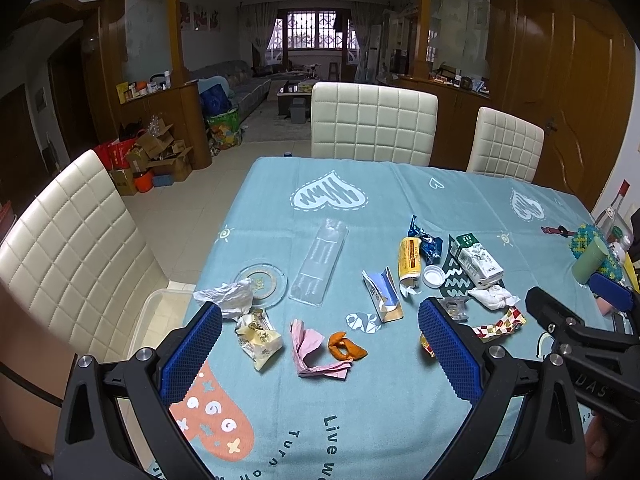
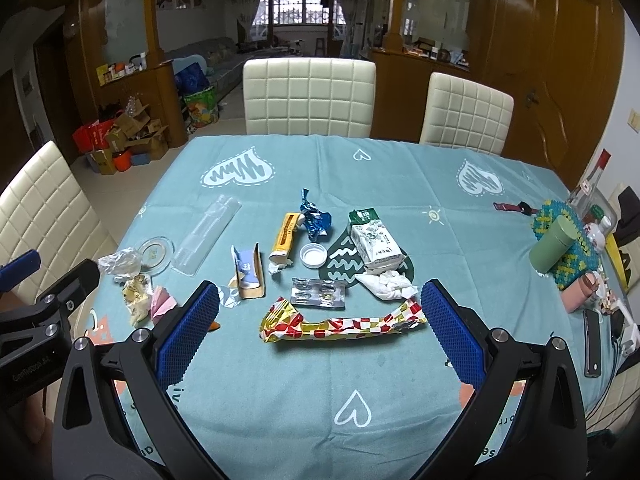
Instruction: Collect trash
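Trash lies scattered on the blue tablecloth (image 1: 360,408). In the left wrist view, pink paper (image 1: 312,350), orange peel (image 1: 346,346) and a yellow wrapper (image 1: 260,340) lie between the fingers of my open, empty left gripper (image 1: 320,332). In the right wrist view, a red, white and gold checkered wrapper (image 2: 340,326) lies between the fingers of my open, empty right gripper (image 2: 320,310). Beyond it lie a blister pack (image 2: 318,294), a white tissue (image 2: 386,286), a green and white carton (image 2: 374,246), a white lid (image 2: 313,255), a yellow box (image 2: 285,238) and a blue foil wrapper (image 2: 314,218).
A clear plastic tray (image 1: 320,264), a clear lid (image 1: 262,282) and crumpled plastic (image 1: 230,296) lie at the left. A green cup (image 2: 554,246), bottle (image 2: 592,180), phone (image 2: 592,342) and small items crowd the right edge. White chairs (image 2: 308,96) surround the table. A clear bin (image 1: 160,312) stands on the floor to the left.
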A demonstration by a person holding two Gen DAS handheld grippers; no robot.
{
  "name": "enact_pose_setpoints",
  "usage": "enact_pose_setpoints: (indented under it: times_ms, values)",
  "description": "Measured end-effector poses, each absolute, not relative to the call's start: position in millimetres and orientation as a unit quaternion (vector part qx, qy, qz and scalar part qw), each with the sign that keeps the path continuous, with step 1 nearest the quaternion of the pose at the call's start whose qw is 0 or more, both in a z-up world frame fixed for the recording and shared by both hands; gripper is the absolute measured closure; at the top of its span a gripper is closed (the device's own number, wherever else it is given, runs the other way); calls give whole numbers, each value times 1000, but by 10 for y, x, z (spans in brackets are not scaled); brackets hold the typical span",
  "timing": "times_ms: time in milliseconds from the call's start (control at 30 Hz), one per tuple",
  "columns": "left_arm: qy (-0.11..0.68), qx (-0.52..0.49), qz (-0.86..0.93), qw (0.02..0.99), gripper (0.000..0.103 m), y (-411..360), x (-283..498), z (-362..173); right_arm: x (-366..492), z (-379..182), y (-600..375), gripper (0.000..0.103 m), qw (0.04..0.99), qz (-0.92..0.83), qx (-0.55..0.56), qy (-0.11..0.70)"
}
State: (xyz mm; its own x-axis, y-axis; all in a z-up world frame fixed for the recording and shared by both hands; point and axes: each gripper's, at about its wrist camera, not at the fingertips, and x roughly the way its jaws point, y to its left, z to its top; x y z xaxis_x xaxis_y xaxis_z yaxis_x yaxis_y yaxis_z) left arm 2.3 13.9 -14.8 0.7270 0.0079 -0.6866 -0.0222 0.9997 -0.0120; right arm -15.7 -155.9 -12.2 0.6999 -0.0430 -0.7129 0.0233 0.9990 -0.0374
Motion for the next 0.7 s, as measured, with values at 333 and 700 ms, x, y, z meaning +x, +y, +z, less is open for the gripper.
enact_pose_setpoints:
  times_ms: [333,700]
  values:
    - [385,1,17,923,7,163,176,-317,41,-327,-1635,3,909,-24,-4,417]
    - [484,8,69,872,7,539,374,-1166,259,-1169,-1811,3,868,-35,-11,495]
